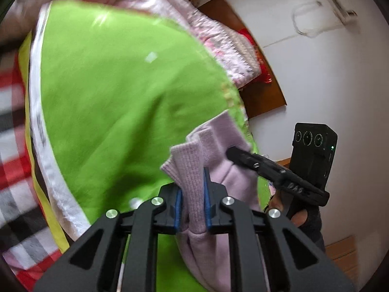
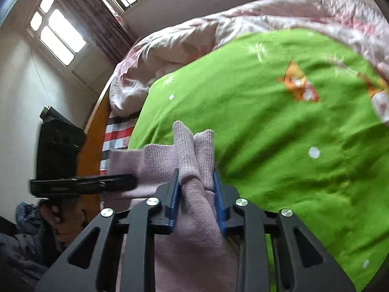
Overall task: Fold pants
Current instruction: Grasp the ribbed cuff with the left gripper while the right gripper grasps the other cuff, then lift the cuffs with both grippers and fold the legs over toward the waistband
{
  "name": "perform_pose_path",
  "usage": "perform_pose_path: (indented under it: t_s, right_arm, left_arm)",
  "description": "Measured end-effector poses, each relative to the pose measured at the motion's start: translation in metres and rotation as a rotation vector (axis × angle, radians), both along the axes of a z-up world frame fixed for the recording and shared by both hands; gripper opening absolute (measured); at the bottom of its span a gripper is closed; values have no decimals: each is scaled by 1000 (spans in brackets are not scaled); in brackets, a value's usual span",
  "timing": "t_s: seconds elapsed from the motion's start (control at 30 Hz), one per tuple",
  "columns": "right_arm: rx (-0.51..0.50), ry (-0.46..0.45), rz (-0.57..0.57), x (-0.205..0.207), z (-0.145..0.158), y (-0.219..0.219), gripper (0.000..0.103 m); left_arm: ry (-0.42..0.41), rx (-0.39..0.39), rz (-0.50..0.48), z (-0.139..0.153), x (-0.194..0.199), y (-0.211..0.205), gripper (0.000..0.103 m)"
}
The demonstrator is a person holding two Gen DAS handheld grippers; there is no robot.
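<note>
My left gripper point(image 1: 193, 198) and right gripper point(image 2: 198, 200) each pinch the lilac pants point(image 2: 189, 160) at frame centre, lifted above the green blanket point(image 2: 279, 133); next I lay them flat

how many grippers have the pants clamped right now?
2. The left gripper has its jaws closed on ribbed lilac fabric of the pants; the right gripper clamps the same pants just beside it, above the green blanket.

Pants held above a blanket on a bed

The pants point(image 1: 194, 170) sit between both grippers' fingers over the blanket point(image 2: 267, 133); quilt point(image 2: 170, 46) at twelve o'clock behind it, left gripper point(image 2: 131, 182) at nine.
</note>
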State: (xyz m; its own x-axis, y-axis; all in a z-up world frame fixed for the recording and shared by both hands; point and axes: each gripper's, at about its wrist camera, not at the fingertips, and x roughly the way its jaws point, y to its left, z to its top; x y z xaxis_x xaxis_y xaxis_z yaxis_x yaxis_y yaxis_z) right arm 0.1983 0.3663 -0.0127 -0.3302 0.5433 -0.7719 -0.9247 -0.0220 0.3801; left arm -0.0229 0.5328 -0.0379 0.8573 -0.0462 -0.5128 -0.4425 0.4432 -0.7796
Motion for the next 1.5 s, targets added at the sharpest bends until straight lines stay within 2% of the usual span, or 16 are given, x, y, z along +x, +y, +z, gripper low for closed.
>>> perform_pose_path:
  t_s: [0.17, 0.27, 0.37, 0.4, 0.43, 0.47, 0.53, 0.63, 0.8, 1.03, 1.1, 1.17, 1.27, 1.37, 1.4, 1.5]
  right_arm:
    - [122, -54, -58, 5, 45, 3, 24]
    - [6, -28, -90, 15, 6, 20, 24]
    - [-18, 69, -127, 26, -17, 20, 31]
    - [-14, 110, -133, 31, -16, 19, 48]
    - [-12, 138, -124, 33, -13, 19, 73]
    - [-11, 164, -93, 31, -11, 20, 84]
    - [-34, 152, -33, 23, -8, 24, 88]
    - [-77, 60, 27, 12, -9, 34, 65]
    - [-69, 115, -17, 27, -18, 41, 29]
    - [43, 88, -20, 21, 7, 25, 21]
    - [65, 83, -18, 19, 13, 22, 21]
    - [56, 74, -33, 21, 10, 24, 21]
    - [6, 56, -70, 26, -3, 26, 26]
    - [-33, 40, -121, 29, -6, 20, 65]
    - [-19, 26, -140, 30, -1, 13, 87]
    - [41, -129, -170, 21, 26, -33, 83]
  left_arm:
    - [7, 185, -10, 39, 12, 0, 14]
    - [123, 67, -13, -12, 32, 14, 15]
    - [23, -12, 2, -25, 19, 19, 28]
    - [-14, -35, 3, -25, 12, 19, 37]
    - [-47, -58, -3, -24, 7, 19, 60]
    - [-81, -82, -11, -23, 1, 19, 77]
    - [-103, -104, -13, -21, -4, 17, 82]
    - [-133, -145, -45, -20, 1, 9, 82]
    - [-101, -155, -71, -31, 29, 4, 81]
    - [-165, -226, -41, -31, 38, 25, 83]
    - [-146, -184, -50, -25, 44, 23, 75]
    - [-83, -129, -38, -20, 48, 18, 18]
    - [-59, -117, -28, -25, 47, 19, 17]
    - [-53, -129, -34, -31, 45, 22, 17]
    - [-58, -140, -39, -33, 44, 25, 17]
    - [-76, -163, -56, -40, 45, 30, 19]
